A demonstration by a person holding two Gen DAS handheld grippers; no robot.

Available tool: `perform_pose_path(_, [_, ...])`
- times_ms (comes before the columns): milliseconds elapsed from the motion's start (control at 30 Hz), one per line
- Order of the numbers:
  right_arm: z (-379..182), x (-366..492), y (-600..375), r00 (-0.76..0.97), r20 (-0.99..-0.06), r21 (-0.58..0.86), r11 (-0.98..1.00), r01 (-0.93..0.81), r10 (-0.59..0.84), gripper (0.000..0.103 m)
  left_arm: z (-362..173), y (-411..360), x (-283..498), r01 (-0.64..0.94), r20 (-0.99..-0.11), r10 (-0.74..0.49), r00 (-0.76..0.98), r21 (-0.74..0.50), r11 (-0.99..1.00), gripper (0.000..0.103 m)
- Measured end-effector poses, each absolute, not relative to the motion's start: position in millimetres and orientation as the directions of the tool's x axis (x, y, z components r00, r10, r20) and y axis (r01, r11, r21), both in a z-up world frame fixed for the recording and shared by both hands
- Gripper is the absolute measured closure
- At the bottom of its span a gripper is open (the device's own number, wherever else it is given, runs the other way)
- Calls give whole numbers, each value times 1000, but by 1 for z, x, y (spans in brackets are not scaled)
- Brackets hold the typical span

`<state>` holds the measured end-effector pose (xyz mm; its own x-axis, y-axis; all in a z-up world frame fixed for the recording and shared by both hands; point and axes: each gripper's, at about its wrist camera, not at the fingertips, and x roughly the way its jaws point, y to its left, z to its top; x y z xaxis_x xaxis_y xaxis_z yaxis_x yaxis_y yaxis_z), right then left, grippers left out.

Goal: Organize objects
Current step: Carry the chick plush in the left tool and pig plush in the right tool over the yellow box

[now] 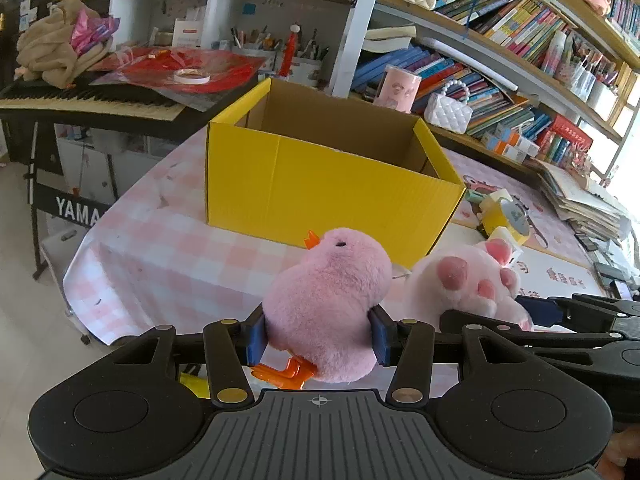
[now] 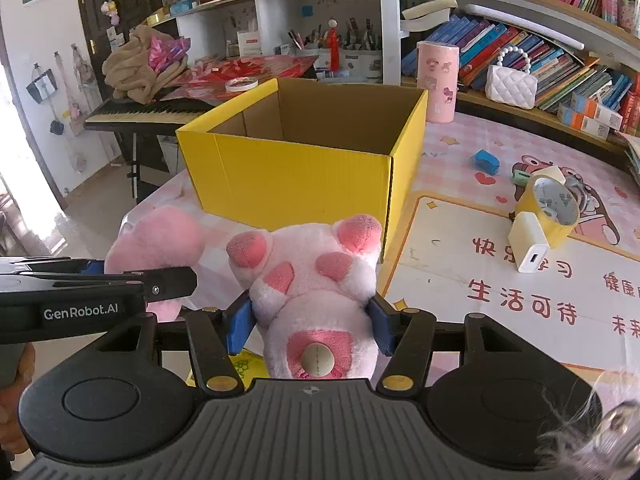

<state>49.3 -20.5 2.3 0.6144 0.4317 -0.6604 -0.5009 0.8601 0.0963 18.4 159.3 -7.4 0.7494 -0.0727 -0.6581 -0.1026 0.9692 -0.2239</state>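
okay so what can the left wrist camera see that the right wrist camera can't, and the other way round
Only the left wrist view: the duck's orange beak and feet.
Only the right wrist view: a blue object and white charger on the table.
Both: the yellow box, pink duck plush in the left gripper, paw plush in the right gripper, and tape roll.

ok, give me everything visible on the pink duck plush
The pink duck plush is a rounded, fluffy body with a small orange beak, one dark eye and orange plastic-looking feet at the bottom. It sits upright, beak turned left, squeezed between the blue pads of the left tongs, in front of the yellow box. The paw plush sits close on its right.
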Motion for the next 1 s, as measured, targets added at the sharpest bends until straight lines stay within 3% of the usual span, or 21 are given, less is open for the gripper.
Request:
perform_pose_path(433, [10,49,-15,642,-644,84,872,-482,417,47,11,166,16,-63,-589,-73,805,-206,976,55])
perform_pose_path(733, [45,87,-4,736,-533,68,888,-456,418,47,47,176,50,-48,-483,-58,874,-204,978,55])
perform_pose_path(1000, [61,146,12,806,-444,40,907,-419,392,48,64,182,103,-79,-441,-8,897,-177,981,55])
